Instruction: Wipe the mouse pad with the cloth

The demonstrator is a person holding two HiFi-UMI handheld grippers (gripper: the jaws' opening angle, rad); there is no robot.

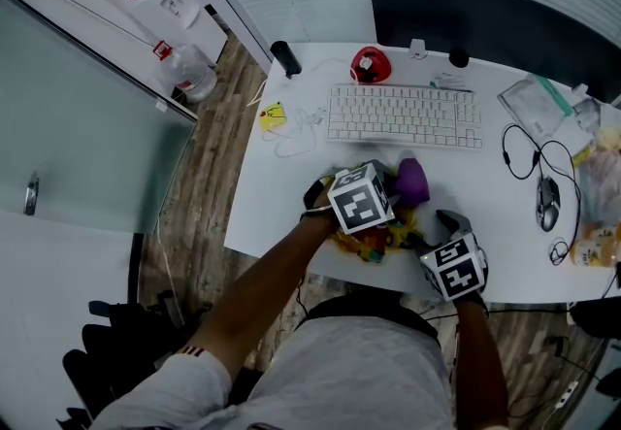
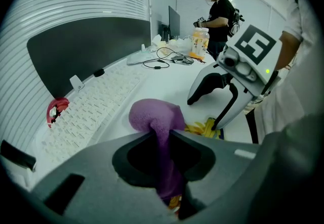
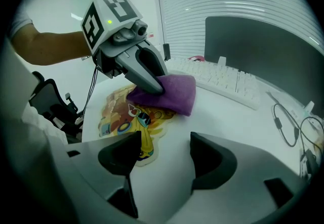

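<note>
Left gripper (image 2: 164, 142): clenched on the purple cloth (image 3: 176, 91).
Right gripper (image 3: 164, 153): jaws apart with nothing between them, just beside the left one.
Cloth: bunched, resting on the far edge of the cartoon-printed mouse pad (image 3: 117, 117).
Mouse pad: lay flat at the front edge of the white desk (image 1: 277, 195), near the white keyboard (image 1: 403, 115).

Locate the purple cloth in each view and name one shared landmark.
Head view: purple cloth at centre, just below the white keyboard.
Left gripper view: centre, clamped between the jaws.
Right gripper view: upper centre, over the mouse pad's far edge.
Shared landmark: the white keyboard.
</note>
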